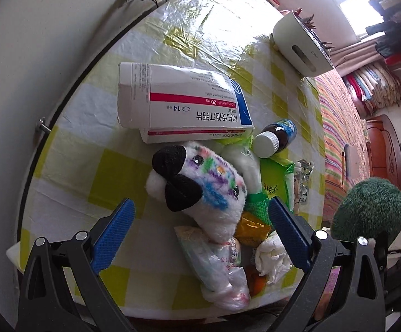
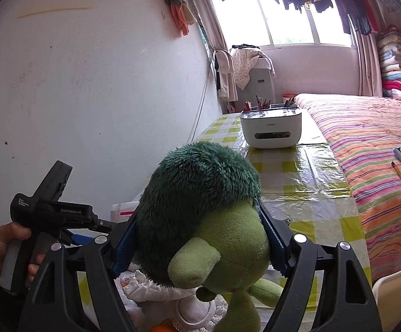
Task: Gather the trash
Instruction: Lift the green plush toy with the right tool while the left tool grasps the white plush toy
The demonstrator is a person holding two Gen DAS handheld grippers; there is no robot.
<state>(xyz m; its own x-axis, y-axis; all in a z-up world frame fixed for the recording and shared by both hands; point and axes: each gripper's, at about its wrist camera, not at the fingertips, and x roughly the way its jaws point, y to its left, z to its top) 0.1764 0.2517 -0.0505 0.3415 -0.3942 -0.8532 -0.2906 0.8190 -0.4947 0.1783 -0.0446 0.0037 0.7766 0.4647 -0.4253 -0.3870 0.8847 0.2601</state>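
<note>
Trash [image 1: 222, 260], crumpled plastic bags, white tissue, orange wrapper, heaped on checked table [image 1: 70, 116]

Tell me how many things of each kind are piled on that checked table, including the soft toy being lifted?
Soft toys: 2, a green plush in the right gripper and a scribbled white dog
Medicine boxes: 2, one on another
Brown bottles: 1
Green packets: 1
White desk organisers: 1
Crumpled bags and wrappers: at least 3, too tangled to be sure
Total: at least 10
</note>
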